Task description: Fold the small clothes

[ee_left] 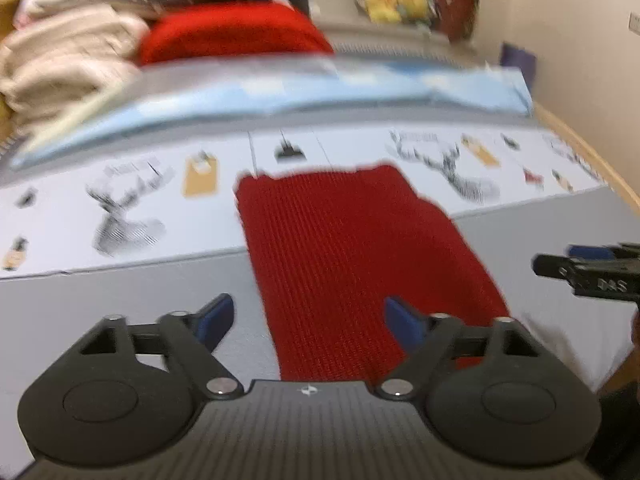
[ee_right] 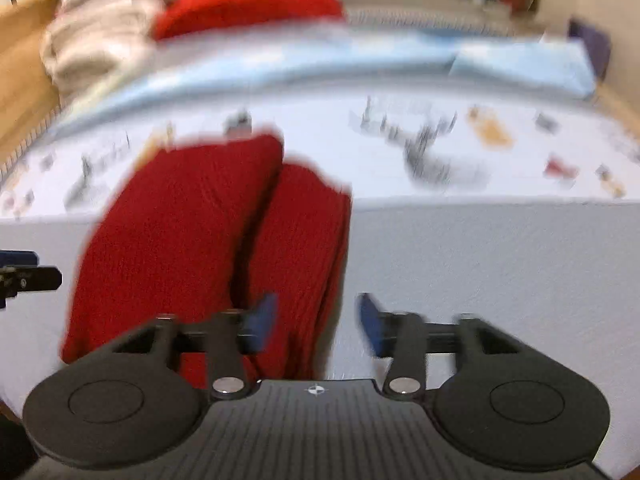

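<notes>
A red knitted garment (ee_left: 352, 256) lies folded flat on the grey and white printed surface (ee_left: 132, 292). My left gripper (ee_left: 310, 316) hovers open above its near end, blue pads wide apart with nothing pinched between them. In the right wrist view the same red garment (ee_right: 200, 252) shows two lengthwise folded halves. My right gripper (ee_right: 318, 320) is open over the garment's right edge, its left pad above the knit and its right pad above bare surface. The other gripper's tip shows at each view's side edge. Both views are motion-blurred.
Cream clothes (ee_left: 60, 68) and another red garment (ee_left: 228, 32) are piled at the back left. A light blue folded cloth (ee_left: 280, 96) stretches across behind the printed sheet. Yellow items (ee_left: 392, 0) and a dark red object stand far back. A wooden rim (ee_left: 592, 152) curves right.
</notes>
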### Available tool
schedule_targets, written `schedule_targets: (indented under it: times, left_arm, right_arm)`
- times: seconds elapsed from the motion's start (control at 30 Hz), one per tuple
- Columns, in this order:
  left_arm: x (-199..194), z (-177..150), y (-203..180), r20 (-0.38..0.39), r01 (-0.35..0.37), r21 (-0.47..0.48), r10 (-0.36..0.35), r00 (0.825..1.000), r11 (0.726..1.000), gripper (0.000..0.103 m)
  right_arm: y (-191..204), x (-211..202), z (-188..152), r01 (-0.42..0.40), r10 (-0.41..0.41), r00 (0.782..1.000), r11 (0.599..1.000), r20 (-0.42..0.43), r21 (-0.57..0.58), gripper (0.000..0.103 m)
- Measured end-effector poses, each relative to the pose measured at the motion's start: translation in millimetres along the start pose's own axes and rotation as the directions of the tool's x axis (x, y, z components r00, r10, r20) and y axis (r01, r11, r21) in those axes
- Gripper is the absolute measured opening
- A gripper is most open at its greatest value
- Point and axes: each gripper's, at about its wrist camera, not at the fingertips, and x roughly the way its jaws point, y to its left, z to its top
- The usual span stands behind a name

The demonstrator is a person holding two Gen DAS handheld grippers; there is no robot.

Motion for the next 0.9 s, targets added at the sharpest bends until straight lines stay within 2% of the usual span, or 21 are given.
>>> schedule_targets:
  times: [0.03, 0.13, 0.27, 0.43, 0.5, 0.6, 0.73, 0.9]
  left_arm:
    - [-13.9, -4.6, -3.2, 0.023, -0.01, -0.025, 0.011, 1.0, 1.0, 0.09]
    - [-45.0, -24.3, -9.8, 0.045, -0.028, -0.111, 0.033, 0.998, 0.993, 0.091]
    - [-73.5, -54.3, -28.8, 0.017, -0.063, -0.123, 0.066, 0.998, 0.99, 0.091]
    - [-93.8, -87.9, -49.0, 0.015, -0.085, -0.139, 0.088, 0.996, 0.987, 0.091]
    - [-91.5, -101.1, -51.8, 0.015, -0.094, -0.165, 0.098, 0.995, 0.982, 0.091]
    - [-79.9, -108.1, -52.1, -0.033, -0.104, -0.201, 0.099, 0.995, 0.974, 0.091]
    - [-79.3, -105.8, -51.5, -0.002, -0.082, -0.165, 0.083, 0.997, 0.983, 0.091]
    - [-78.0, -107.1, -49.6, 0.002, -0.092, -0.17, 0.094, 0.996, 0.981, 0.091]
  right_arm:
    - [0.9, -14.0, -3.1, 0.004, -0.004, 1.0, 1.0, 0.03, 0.009, 0.076]
    - [6.9, -58.7, -20.9, 0.013, -0.014, 0.993, 1.0, 0.115, 0.011, 0.087]
    - [15.8, -106.5, -51.6, 0.009, -0.006, 0.984, 1.0, 0.177, -0.012, 0.09]
    - [27.3, -134.5, -77.2, 0.011, -0.007, 0.986, 1.0, 0.169, -0.024, 0.093]
    - [30.4, -135.6, -83.5, 0.005, -0.002, 0.989, 1.0, 0.147, -0.021, 0.094]
    - [38.3, -127.5, -85.3, 0.018, -0.012, 0.992, 0.999, 0.126, -0.048, 0.094]
    - [40.8, -116.0, -84.5, 0.016, -0.013, 0.995, 0.999, 0.101, -0.028, 0.094]
    - [49.3, -112.0, -84.5, 0.003, 0.003, 0.995, 0.998, 0.099, -0.055, 0.094]
